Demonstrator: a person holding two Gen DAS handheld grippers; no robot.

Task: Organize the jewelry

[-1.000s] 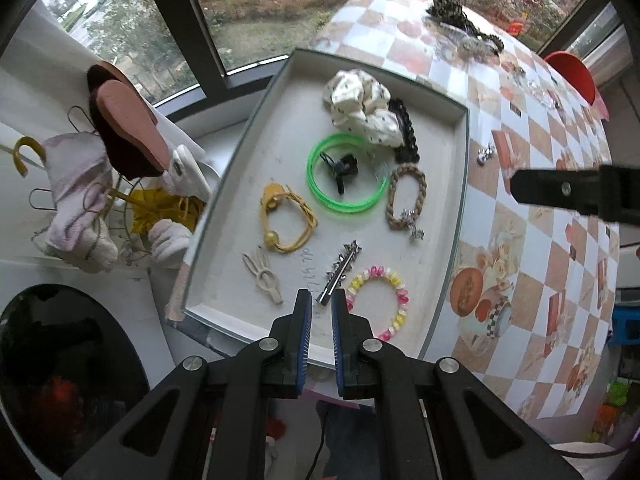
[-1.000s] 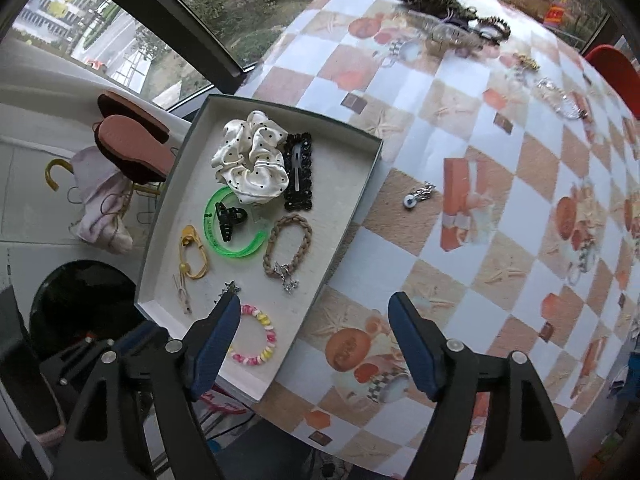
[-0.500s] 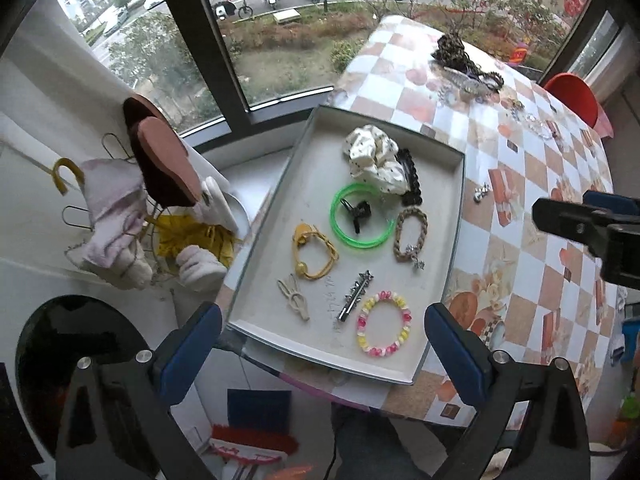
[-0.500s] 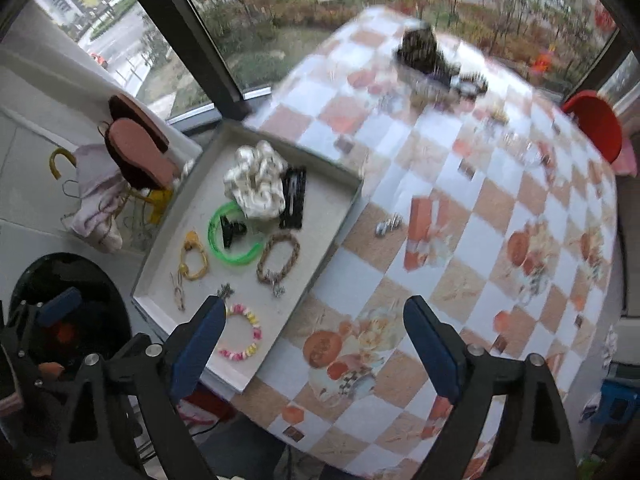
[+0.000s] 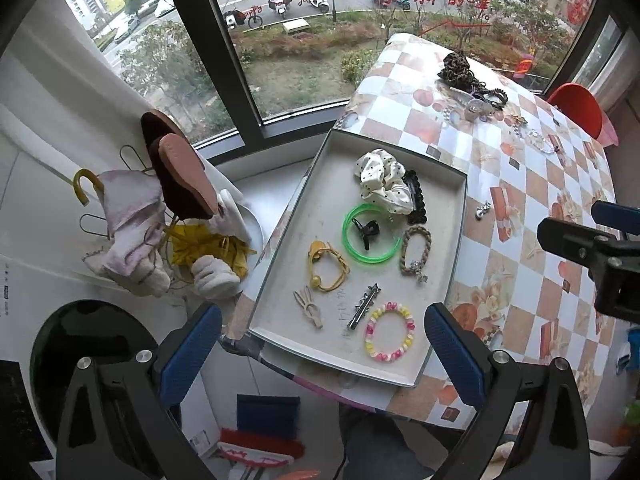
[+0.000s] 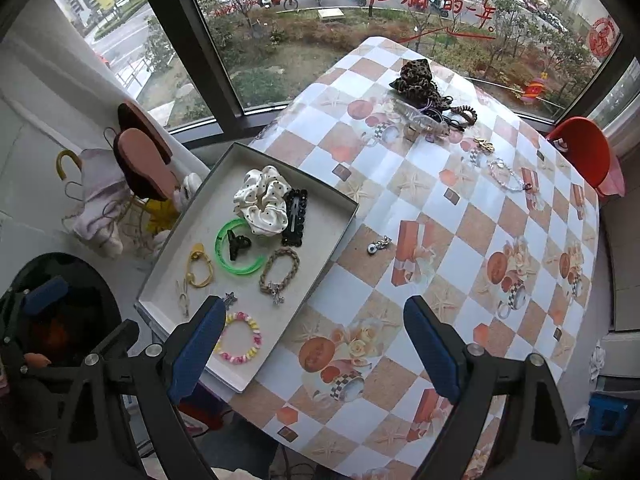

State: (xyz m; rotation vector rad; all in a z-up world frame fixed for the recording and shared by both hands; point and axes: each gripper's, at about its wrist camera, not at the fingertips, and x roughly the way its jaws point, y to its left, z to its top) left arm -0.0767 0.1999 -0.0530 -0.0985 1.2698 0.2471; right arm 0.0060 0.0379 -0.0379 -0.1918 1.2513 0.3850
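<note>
A shallow grey tray (image 5: 460, 216) (image 6: 344, 220) sits at the table's left edge. It holds a white dotted scrunchie (image 5: 382, 180) (image 6: 262, 200), a black clip (image 5: 416, 202), a green bangle (image 5: 370, 234) (image 6: 238, 246), a braided bracelet (image 5: 416, 250) (image 6: 280, 270), a yellow hair tie (image 5: 324, 266), a silver clip (image 5: 364, 306) and a pastel bead bracelet (image 5: 388, 338) (image 6: 240, 338). A small silver charm (image 5: 482, 210) (image 6: 378, 245) lies on the tablecloth beside the tray. My left gripper (image 5: 322, 354) is open and empty, high above the tray's near end. My right gripper (image 6: 316, 356) is open and empty above the table's near edge.
A pile of loose jewelry and a leopard scrunchie (image 6: 418, 80) lies at the table's far side. A red chair (image 6: 584, 156) stands at the right. Left of the table a rack holds slippers (image 5: 180, 176) and cloths; a black round bin (image 5: 84, 352) stands below.
My left gripper has opened wide from shut. Both grippers have risen and pulled back from the tray, so more of the table and window shows.
</note>
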